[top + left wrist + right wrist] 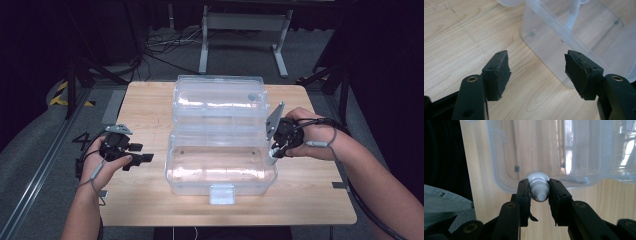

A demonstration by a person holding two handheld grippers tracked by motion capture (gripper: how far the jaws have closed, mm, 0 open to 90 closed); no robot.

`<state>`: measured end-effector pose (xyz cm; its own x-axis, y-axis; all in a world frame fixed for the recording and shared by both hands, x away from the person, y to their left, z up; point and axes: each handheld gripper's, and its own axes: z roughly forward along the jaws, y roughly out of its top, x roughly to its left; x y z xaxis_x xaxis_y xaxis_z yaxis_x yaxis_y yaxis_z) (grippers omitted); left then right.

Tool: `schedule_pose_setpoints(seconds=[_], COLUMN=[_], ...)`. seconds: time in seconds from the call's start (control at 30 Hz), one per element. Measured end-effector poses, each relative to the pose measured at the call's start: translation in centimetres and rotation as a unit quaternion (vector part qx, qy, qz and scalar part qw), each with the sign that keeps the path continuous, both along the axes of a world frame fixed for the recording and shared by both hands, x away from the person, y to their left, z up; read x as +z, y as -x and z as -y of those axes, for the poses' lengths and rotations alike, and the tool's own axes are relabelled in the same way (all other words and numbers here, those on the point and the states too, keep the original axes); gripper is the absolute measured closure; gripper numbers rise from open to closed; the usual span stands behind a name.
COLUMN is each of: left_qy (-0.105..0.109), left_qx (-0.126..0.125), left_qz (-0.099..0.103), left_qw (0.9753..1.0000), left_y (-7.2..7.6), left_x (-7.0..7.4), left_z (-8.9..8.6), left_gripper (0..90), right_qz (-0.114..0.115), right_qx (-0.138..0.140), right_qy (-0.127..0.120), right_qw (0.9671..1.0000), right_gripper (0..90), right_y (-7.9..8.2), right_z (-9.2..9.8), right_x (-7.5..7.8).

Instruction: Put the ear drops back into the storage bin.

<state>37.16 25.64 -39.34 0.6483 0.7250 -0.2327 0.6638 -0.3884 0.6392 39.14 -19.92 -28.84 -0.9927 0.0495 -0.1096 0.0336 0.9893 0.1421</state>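
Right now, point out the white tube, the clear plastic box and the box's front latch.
white tube [538, 187], right gripper view, its ribbed cap end.
clear plastic box [172, 172], high view, front left wall.
front latch [222, 194], high view, middle of the tab.

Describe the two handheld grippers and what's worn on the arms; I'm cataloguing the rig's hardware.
Both the left gripper and the right gripper are black, each with two flat jaws faced with worn, ragged black pads and brass-ringed holes. Each carries a grey three-cornered plate and trails a grey cable. The forearms show no sleeves.
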Motion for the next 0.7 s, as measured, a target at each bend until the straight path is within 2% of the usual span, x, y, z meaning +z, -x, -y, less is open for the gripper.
schedule_pose_setpoints(seconds=[0.3,0.7], left_qy=[0.000,0.000], left_qx=[0.001,0.001], left_qz=[0.000,-0.002], left_qw=[1.0000,1.0000], left_y=[0.0,0.0], left_x=[0.0,-0.1], left_z=[0.0,0.0], left_gripper=[35.8,35.7], right_qz=[-0.003,-0.016], right_qx=[0.019,0.035], right_qy=[-0.002,0.015], right_qw=[0.9998,0.9991], right_gripper=[71.4,71.3], right_y=[-0.1,-0.4], right_z=[-0.8,-2.0], right_x=[-0.9,-2.6])
